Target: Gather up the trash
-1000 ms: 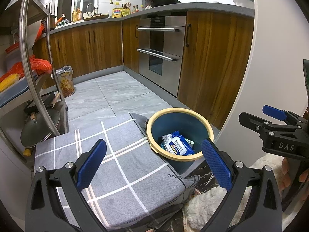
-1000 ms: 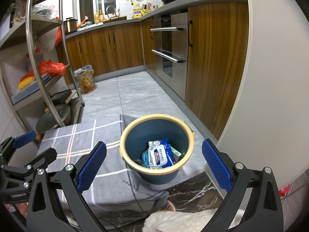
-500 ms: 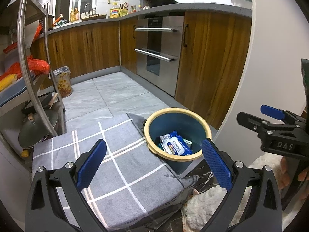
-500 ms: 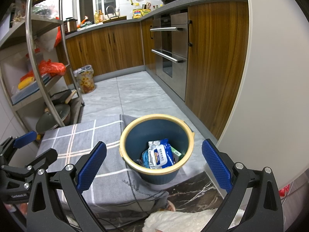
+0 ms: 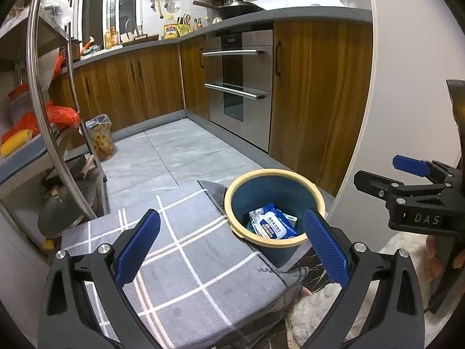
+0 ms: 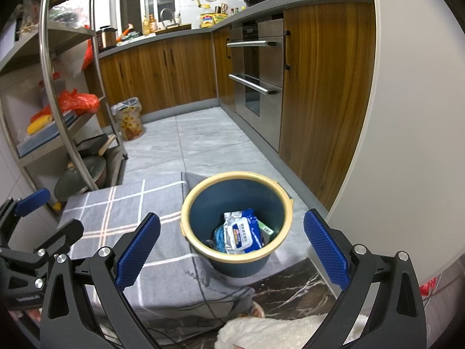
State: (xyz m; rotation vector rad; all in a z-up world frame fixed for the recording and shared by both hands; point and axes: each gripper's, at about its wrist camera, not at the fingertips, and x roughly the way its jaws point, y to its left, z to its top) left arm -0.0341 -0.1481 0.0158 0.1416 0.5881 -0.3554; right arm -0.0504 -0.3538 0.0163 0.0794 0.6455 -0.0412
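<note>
Left wrist view: the left gripper (image 5: 232,244) hangs with jaws spread wide and empty over a grey checked cloth (image 5: 186,250), while lower right of centre a blue bin with a yellow rim (image 5: 274,208) holds a wet-wipes pack (image 5: 273,226); the right gripper (image 5: 407,180) shows at the right edge, also spread. Right wrist view: the right gripper (image 6: 232,245) is wide and empty, framing the bin (image 6: 237,221) at lower centre, the wipes pack (image 6: 242,232) inside. The pack is probably light, soft and slick-filmed, best pinched across a flat edge.
</note>
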